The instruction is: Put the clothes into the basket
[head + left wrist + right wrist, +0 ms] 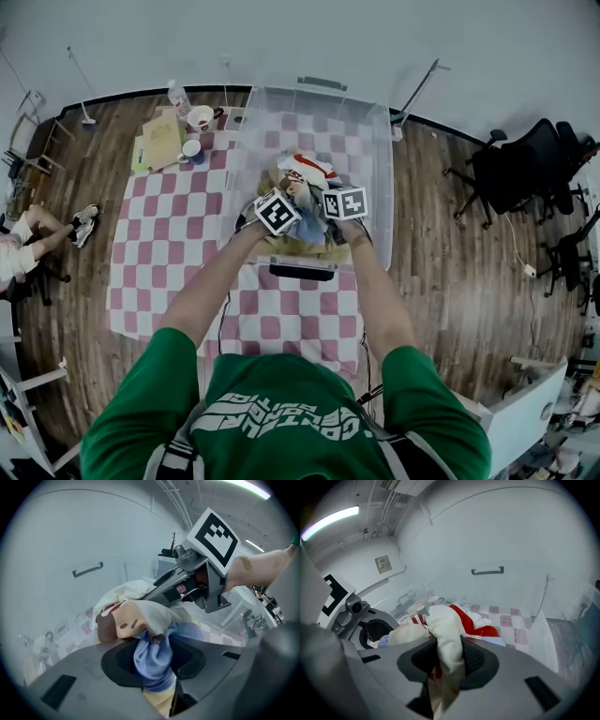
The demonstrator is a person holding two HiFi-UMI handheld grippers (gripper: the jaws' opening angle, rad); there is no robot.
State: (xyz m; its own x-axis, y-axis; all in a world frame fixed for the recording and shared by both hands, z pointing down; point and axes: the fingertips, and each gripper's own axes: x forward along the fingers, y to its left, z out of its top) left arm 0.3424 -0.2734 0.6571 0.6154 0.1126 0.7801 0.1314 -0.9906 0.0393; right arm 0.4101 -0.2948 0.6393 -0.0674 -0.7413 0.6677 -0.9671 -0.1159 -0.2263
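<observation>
Wooden plank floor (450, 244) surrounds a table under a pink-and-white checked cloth (159, 253). On the far half of that cloth stands a large clear plastic basket (382, 159), open at the top, its long side running away from the person.

A bundle of clothes in white, red, tan and pale blue (305, 173) sits within the basket's walls, between the two grippers. Whether it rests on the bottom cannot be told.

At the near left of the bundle, the left gripper (152, 663) has its jaws clamped on a fold of the pale blue fabric, with tan and white cloth bunched just beyond them. Close beside it on the right, the right gripper (447, 660) has its jaws pressed onto a hanging fold of white cloth edged with red. Both point down into the basket.

Left of the basket lie a yellowish flat folder (161, 141), two white cups (200, 117) and a clear plastic bottle (178, 97).
</observation>
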